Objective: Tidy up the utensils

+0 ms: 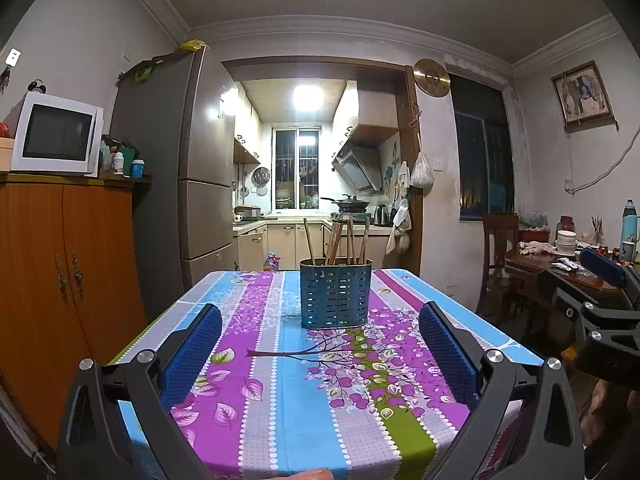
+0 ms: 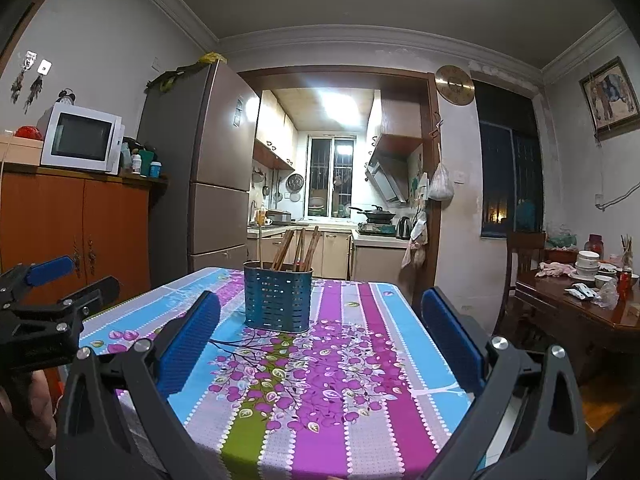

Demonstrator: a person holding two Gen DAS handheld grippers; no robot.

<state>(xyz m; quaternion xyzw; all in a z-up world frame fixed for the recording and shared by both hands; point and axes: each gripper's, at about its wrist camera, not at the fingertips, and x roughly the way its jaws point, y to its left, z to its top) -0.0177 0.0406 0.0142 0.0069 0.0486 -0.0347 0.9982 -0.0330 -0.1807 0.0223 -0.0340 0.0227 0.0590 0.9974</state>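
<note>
At centre frame of both views, a blue perforated holder (image 1: 335, 294) stands upright on the worktop (image 1: 280, 400), chopsticks (image 1: 347, 242) bunched inside. The sticks look light, stiff and slick; grip is best taken on their upper shafts. Left tongs (image 1: 320, 360) and right tongs (image 2: 320, 350) stand apart, empty, well short of the holder.

Blue perforated holder (image 1: 335, 298); purple floral-striped tablecloth (image 1: 360, 412)
</note>
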